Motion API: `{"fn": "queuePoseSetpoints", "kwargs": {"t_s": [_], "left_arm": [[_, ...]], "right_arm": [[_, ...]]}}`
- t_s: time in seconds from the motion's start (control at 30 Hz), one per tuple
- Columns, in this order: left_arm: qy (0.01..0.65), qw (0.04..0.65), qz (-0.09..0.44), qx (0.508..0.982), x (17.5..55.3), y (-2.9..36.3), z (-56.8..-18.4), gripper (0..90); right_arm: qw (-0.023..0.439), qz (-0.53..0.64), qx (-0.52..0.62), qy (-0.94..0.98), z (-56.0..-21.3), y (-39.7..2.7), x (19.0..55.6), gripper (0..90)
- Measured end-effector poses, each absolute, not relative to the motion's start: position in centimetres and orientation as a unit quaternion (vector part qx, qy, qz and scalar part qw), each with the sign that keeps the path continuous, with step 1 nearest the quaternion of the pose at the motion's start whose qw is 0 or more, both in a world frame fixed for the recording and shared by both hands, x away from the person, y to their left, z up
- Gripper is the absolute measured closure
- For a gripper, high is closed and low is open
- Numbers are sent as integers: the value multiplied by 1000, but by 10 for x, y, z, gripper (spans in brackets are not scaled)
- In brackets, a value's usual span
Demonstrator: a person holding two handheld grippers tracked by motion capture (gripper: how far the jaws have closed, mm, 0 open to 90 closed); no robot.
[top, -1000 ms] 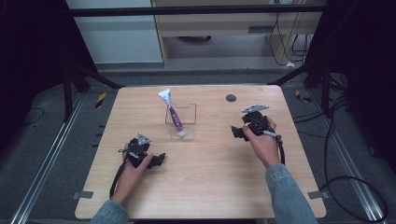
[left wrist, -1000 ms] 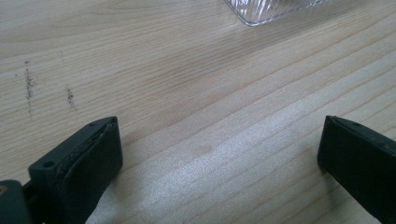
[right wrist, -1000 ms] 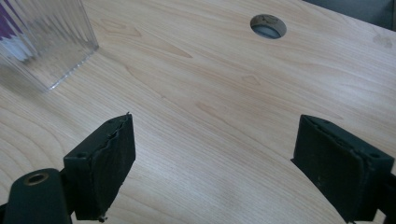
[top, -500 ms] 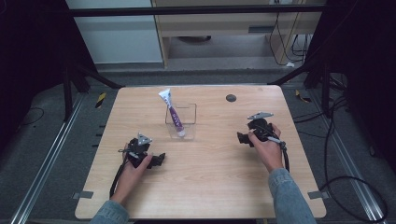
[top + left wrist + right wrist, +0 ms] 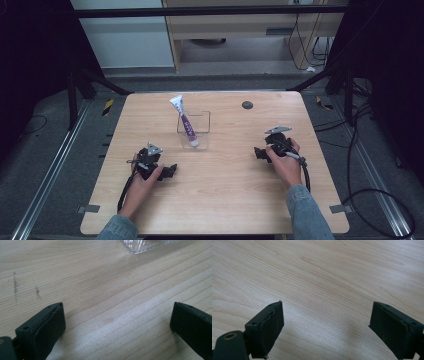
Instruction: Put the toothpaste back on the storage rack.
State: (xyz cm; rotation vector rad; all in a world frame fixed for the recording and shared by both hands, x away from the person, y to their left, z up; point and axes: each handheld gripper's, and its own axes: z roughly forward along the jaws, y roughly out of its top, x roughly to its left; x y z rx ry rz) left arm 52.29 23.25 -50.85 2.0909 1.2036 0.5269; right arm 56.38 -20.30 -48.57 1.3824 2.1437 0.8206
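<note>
Resting both tongs, left [image 5: 171,170] and right [image 5: 258,152], gaping empty, you have the toothpaste tube [image 5: 184,121] leaning in its clear box [image 5: 201,131] toward the table's far edge, nearer your left.

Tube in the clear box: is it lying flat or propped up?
Propped up. The tube stands tilted in the clear box, its lower end on the bottom, its flat white end sticking out above the rim toward the far left.

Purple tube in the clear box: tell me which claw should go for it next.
Left, probably. The left claw rests open nearer the clear box, whose corner shows ahead in its own view. The tube leans out toward that side. The right claw, also open, sits farther off.
</note>
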Motion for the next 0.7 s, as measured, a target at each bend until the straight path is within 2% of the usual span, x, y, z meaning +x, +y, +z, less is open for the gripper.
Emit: {"fn": "queuePoseSetpoints", "kwargs": {"t_s": [0.7], "left_arm": [[460,330,201,799,523,233,-509,0]], "right_arm": [[246,315,536,743,-500,-211,577,108]]}}
